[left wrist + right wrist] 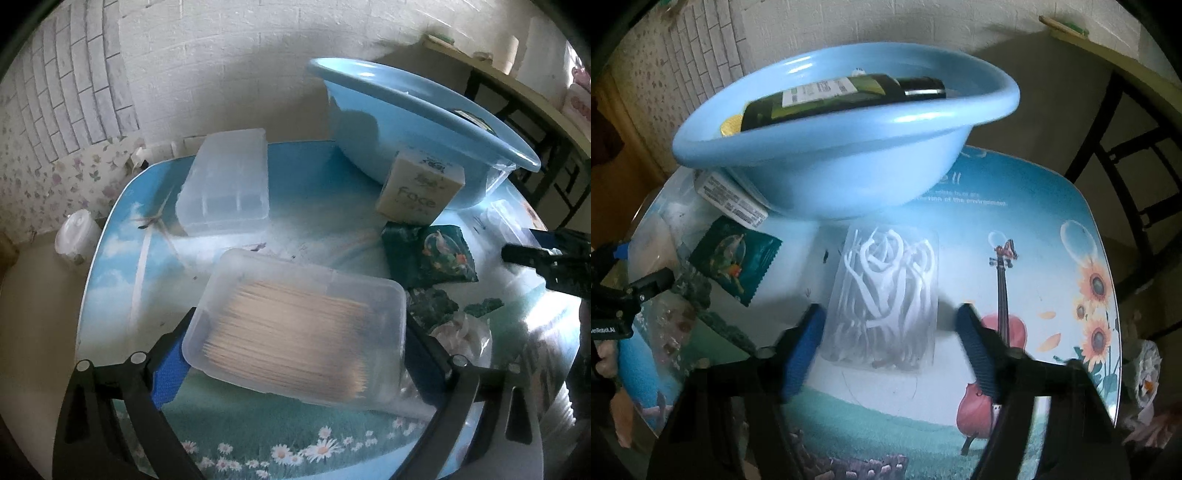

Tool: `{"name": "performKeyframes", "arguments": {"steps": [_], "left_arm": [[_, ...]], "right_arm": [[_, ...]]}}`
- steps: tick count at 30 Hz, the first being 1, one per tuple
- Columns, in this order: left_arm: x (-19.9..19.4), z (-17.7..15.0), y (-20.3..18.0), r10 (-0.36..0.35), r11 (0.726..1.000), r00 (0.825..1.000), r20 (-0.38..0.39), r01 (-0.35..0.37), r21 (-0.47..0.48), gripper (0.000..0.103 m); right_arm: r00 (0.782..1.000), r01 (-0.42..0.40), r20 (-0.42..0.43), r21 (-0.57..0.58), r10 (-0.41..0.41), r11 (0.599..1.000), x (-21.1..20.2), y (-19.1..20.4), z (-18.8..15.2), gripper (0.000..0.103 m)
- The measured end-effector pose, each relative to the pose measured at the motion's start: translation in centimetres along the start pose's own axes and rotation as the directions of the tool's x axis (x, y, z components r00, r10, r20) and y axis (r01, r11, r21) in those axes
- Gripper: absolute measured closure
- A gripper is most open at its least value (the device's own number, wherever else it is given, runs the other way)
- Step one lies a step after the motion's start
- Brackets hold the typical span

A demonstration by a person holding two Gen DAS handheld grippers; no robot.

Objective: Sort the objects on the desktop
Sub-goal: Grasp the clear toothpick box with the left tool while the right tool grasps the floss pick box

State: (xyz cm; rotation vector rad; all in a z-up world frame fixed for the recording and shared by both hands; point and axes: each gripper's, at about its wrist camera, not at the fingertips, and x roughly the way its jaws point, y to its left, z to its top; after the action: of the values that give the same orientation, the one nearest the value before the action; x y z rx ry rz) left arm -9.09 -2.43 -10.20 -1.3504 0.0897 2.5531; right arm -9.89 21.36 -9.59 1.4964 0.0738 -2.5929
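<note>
Both wrist views close, angled down over table (110,258); share blue basin (849,177), green packet (428,254).

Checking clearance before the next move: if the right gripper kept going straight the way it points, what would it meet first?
Probably the clear packet of white floss picks, lying between the right gripper's open fingers on the table. The blue basin sits beyond it.

1. Both views are dim, soft and low in contrast, with dark fisheye corners.
2. Straight lines bow at the edges, as on the brick wall (85,92).
3. The blue basin (849,147) carries pale glare streaks and casts a shadow.
4. The right gripper's fingers (803,350) are motion-blurred.
</note>
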Motion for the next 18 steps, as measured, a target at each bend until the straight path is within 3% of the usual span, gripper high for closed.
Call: {"name": "performKeyframes", "arguments": {"steps": [5, 18], "left_arm": [[-0.9, -0.4, 0.2, -0.013, 1.0, 1.0, 0.006, 0.013, -0.025, 0.004], [-4.6, 1.1, -0.2, 0.057, 0.994, 0.994, 0.097, -0.048, -0.098, 0.004]], "right_arm": [[1.0, -0.023, -0.011, 0.011, 0.023, 1.0, -0.6, 0.1, 0.0, 0.053], [0.99, -0.136, 0.028, -0.065, 0.138, 0.989, -5.3, 1.9, -0.3, 0.053]]}}
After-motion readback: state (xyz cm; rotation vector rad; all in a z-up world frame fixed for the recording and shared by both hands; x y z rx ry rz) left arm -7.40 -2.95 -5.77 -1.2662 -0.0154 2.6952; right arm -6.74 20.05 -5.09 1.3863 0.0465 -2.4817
